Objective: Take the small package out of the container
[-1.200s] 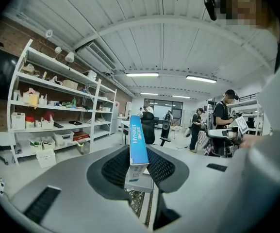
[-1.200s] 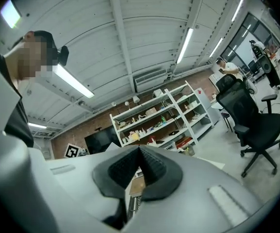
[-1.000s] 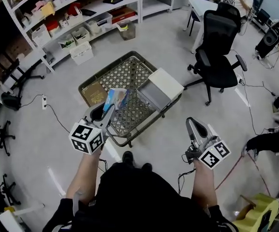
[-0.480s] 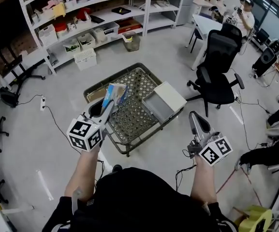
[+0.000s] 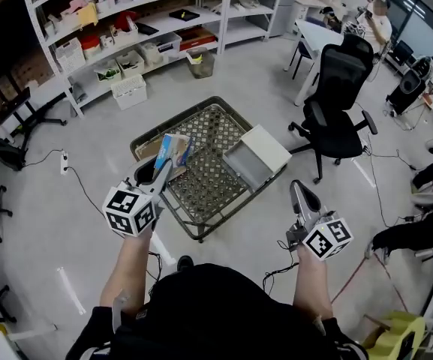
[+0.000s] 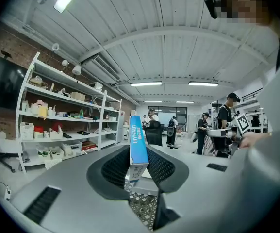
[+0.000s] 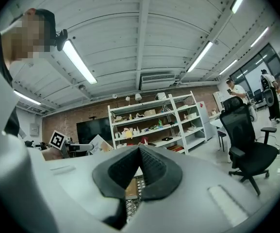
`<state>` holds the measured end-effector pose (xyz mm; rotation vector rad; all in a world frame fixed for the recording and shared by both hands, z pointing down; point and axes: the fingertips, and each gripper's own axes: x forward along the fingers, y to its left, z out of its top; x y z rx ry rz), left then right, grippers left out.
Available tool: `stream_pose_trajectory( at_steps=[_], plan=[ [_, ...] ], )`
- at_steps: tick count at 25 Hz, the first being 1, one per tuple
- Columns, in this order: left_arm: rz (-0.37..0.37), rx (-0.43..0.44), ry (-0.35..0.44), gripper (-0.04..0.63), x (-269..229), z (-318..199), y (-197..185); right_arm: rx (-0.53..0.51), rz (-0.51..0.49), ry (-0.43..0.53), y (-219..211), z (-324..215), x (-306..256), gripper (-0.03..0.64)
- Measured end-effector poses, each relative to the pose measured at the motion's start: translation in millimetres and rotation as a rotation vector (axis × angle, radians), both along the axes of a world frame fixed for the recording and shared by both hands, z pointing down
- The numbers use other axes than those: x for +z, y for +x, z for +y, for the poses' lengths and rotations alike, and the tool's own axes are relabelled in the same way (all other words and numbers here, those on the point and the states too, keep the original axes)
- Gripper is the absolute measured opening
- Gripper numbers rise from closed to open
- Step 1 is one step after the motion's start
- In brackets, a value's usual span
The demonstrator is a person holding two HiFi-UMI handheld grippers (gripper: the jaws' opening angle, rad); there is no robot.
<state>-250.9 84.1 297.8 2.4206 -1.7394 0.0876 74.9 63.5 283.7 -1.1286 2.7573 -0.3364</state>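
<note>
A small blue-and-white package [image 5: 175, 148] hangs above the left side of the wire-mesh container [image 5: 210, 175], which stands on the floor. My left gripper [image 5: 161, 172] is shut on the package's lower end. In the left gripper view the package [image 6: 138, 147] stands upright and edge-on, and the left gripper [image 6: 139, 168] clamps it between both pads. My right gripper [image 5: 299, 197] hovers right of the container's near corner, over the floor. In the right gripper view the right gripper [image 7: 140, 152] is shut, its tips meeting on nothing.
A white open box [image 5: 257, 156] lies in the container's right half and a brown flat piece [image 5: 147, 148] at its left edge. White shelves [image 5: 141, 28] line the back. A black office chair [image 5: 336, 88] stands at the right. A power strip [image 5: 64, 162] lies left.
The head view has shifted a little, so the shelves show more. The left gripper still grips the package over the container, and the right gripper stays beside it.
</note>
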Motion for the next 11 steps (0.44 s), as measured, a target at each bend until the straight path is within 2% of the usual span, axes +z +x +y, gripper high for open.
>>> stream_pose_trajectory(
  at_steps=[11],
  plan=[
    [0.012,0.045,-0.036,0.098,17.3,-2.5,0.3,0.002,0.009,-0.019,-12.4,9.3,12.0,0.009]
  ],
)
